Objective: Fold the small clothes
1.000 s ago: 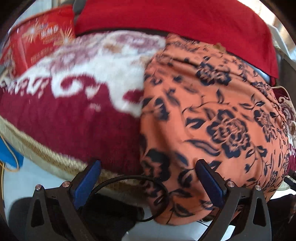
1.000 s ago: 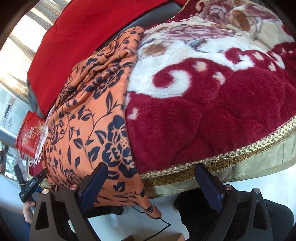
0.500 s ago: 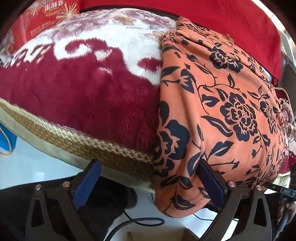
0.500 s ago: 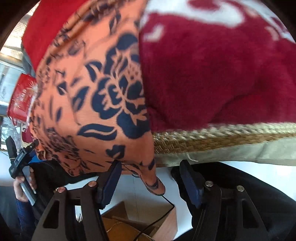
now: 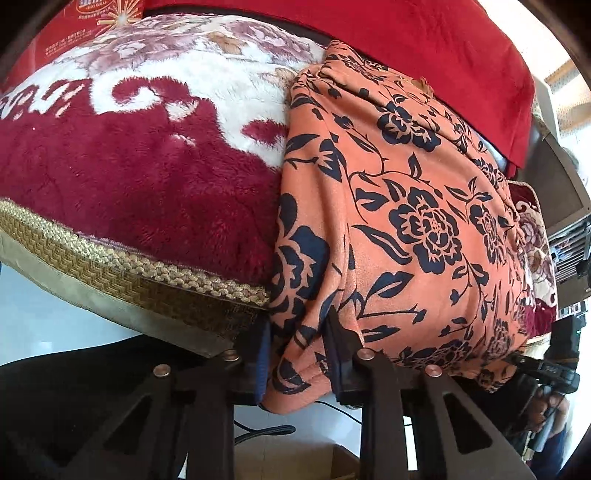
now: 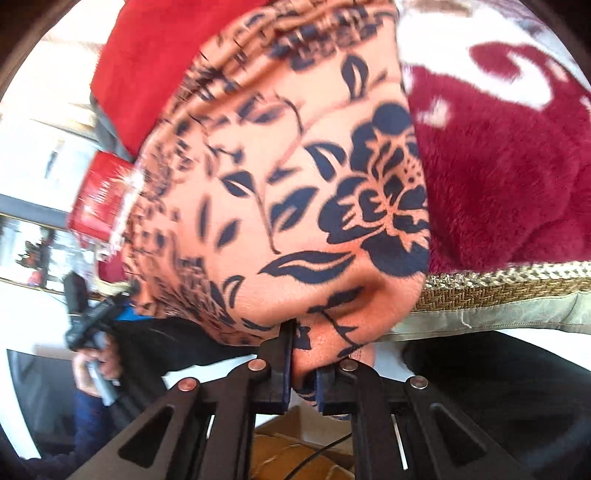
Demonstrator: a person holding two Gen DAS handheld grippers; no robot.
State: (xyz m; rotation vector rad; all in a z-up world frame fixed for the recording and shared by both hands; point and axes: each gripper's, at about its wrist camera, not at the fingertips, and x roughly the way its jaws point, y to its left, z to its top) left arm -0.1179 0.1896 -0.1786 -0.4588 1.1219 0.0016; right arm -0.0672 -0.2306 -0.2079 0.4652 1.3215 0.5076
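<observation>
An orange garment with a dark blue flower print [image 5: 413,229] lies over a red and white plush blanket [image 5: 129,155], its lower hem hanging over the front edge. My left gripper [image 5: 299,354] is shut on the hem's left corner. The same orange garment [image 6: 295,184] fills the right wrist view. My right gripper [image 6: 303,365] is shut on the hem's right corner, with cloth bunched between the pads.
A gold braided trim [image 5: 129,266] edges the blanket at the front. A red cushion [image 5: 406,40] stands behind the garment. A red printed box [image 5: 74,29] sits at the back left. A cardboard box [image 6: 288,446] and a cable lie on the floor below.
Both grippers moved forward onto the hanging hem and went from open to shut on it, one at each corner.
</observation>
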